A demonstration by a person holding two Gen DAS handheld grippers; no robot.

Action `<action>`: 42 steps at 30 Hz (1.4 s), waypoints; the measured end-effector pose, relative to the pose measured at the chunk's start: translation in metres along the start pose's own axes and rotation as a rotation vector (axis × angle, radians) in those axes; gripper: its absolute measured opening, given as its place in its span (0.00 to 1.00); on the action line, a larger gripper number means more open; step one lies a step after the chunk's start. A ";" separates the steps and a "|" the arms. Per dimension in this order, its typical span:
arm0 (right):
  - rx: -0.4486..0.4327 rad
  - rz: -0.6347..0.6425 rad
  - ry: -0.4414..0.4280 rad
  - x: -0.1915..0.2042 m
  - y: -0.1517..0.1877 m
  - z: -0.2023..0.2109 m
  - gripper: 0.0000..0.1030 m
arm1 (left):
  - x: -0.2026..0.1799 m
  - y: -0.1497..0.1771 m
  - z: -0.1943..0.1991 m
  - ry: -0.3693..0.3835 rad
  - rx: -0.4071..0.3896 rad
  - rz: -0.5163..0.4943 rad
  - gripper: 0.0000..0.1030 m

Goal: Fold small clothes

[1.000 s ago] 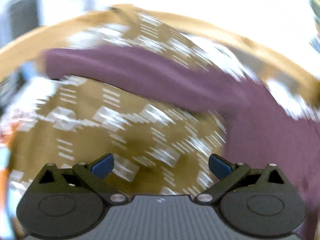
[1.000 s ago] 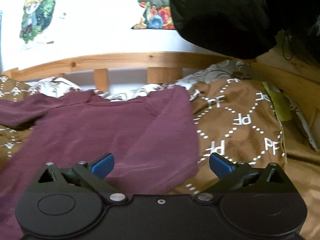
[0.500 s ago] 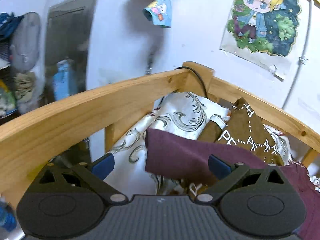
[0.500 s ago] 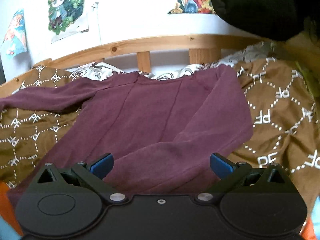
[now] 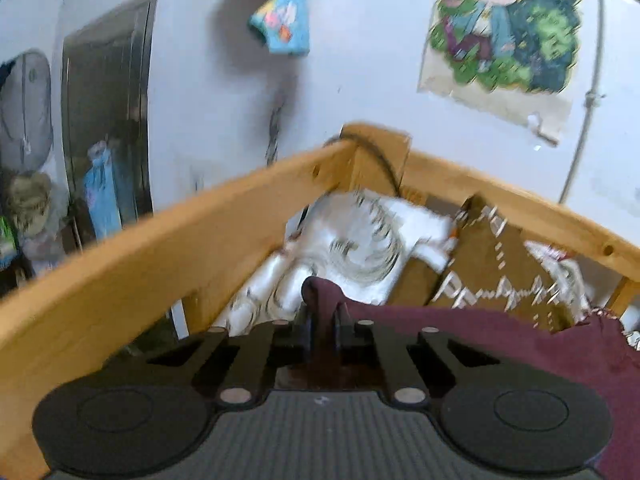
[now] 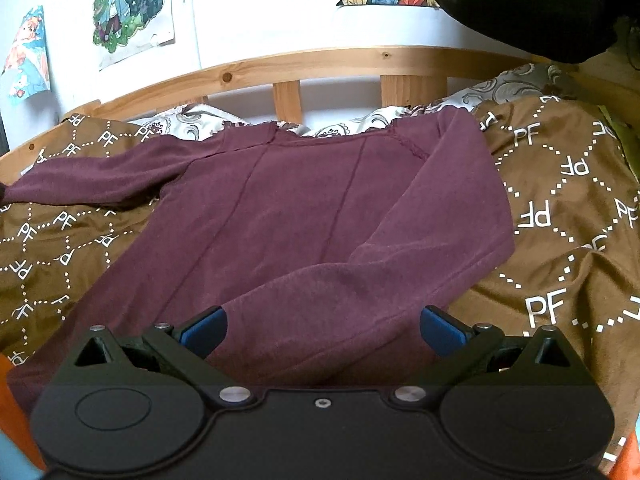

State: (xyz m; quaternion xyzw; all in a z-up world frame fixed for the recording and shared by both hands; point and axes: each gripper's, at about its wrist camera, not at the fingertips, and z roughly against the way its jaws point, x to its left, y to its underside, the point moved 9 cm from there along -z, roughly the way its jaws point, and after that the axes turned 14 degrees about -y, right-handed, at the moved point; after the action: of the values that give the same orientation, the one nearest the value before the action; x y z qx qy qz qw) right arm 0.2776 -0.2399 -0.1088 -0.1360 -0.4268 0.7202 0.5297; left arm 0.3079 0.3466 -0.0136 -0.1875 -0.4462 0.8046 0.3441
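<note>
Maroon top [image 6: 304,216] flat on bed, left tongs [image 5: 322,320] clenched on its outstretched sleeve cuff [image 5: 320,292], right tongs [image 6: 322,326] released; next, likely carrying sleeve across body.

Both wrist cameras look down over their grippers (sharing the maroon sweater [image 6: 304,216]).

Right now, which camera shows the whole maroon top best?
The right wrist view: the maroon top lies spread on the brown blanket, one sleeve folded across. The left wrist view shows only a sleeve end pinched in the left gripper.
</note>
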 end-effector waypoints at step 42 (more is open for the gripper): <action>-0.220 -0.402 0.218 -0.129 -0.019 0.088 0.99 | -0.360 0.251 0.285 0.690 0.065 -0.652 0.18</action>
State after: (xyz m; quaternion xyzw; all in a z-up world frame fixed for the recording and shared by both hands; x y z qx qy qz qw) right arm 0.2849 -0.3932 -0.0750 -0.1820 -0.4615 0.5309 0.6870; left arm 0.2867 -0.1720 -0.0766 -0.2832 -0.3162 0.5588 0.7125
